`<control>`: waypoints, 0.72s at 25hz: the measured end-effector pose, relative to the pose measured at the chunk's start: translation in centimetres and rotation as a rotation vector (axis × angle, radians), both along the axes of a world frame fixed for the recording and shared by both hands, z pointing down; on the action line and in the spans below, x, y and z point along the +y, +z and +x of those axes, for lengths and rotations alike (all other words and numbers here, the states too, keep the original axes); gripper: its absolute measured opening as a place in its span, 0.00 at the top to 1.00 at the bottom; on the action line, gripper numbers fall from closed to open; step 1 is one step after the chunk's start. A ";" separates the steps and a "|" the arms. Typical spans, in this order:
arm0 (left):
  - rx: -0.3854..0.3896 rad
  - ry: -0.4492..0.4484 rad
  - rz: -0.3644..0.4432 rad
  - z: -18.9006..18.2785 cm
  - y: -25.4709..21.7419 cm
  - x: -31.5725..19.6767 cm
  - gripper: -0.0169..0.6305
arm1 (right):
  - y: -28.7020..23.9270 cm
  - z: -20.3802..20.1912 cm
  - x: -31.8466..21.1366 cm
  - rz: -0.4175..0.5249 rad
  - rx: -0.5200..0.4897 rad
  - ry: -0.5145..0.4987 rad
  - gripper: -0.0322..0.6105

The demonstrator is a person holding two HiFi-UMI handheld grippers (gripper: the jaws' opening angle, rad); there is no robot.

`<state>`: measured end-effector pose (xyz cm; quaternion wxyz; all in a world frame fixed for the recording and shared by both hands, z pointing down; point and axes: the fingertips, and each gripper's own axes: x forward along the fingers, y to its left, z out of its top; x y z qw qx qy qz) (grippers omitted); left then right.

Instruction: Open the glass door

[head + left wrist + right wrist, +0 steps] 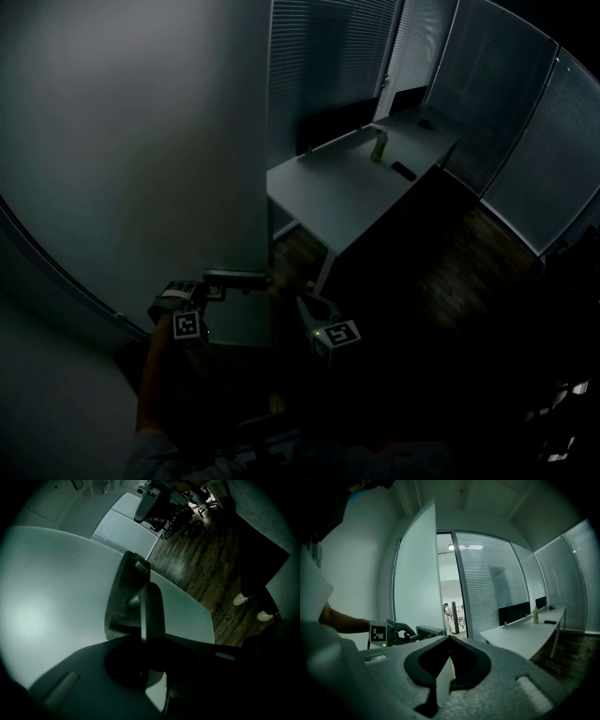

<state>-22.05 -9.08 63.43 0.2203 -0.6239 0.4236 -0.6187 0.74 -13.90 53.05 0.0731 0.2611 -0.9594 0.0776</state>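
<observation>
**Glass door: we've got the lever, now it's all about the swing**

Our left gripper (217, 289) is clamped on the door's lever handle (236, 277). In the left gripper view the bar (152, 609) runs straight down into the pinched jaws, with its metal backplate (123, 604) just behind. Our right gripper (307, 307) hangs just beside it, a bit lower. Its jaws are pressed together on nothing, and only the door's edge shows through the gap behind them (449, 641).

The frosted glass door (141, 141) fills the left of the head view. From the right gripper view the leaf (419, 573) looks already off its frame, with a lit corridor (451, 588) showing past its edge. So we reckon the latch step is done and we're in the swing itself.

The next move, as we see it, calls for holding the pinch and carrying the handle along the door's arc, letting the wrist follow the hinge rather than pulling straight. The bar is smooth metal, so a sloppy angle could let it slide out of the jaws.

The room is dim. There's a long pale desk (347, 178) with a green bottle (379, 145) and a small dark thing we can't identify. Low dark screens (333, 127) stand along its far edge, and slatted blinds (319, 56) run around the walls. The floor is dark wood (469, 272). A pair of pale shoes (241, 598) shows on it in the left gripper view.
</observation>
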 end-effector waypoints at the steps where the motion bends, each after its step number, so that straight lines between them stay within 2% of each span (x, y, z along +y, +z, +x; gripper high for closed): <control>1: -0.002 0.002 0.000 0.0 0.0 0.1 0.90 | -0.1 0.0 0.1 0.000 -0.001 0.005 0.95; 18: 0.004 0.033 0.022 0.2 -0.1 0.2 0.90 | 0.4 1.4 2.0 -0.003 0.013 0.120 0.95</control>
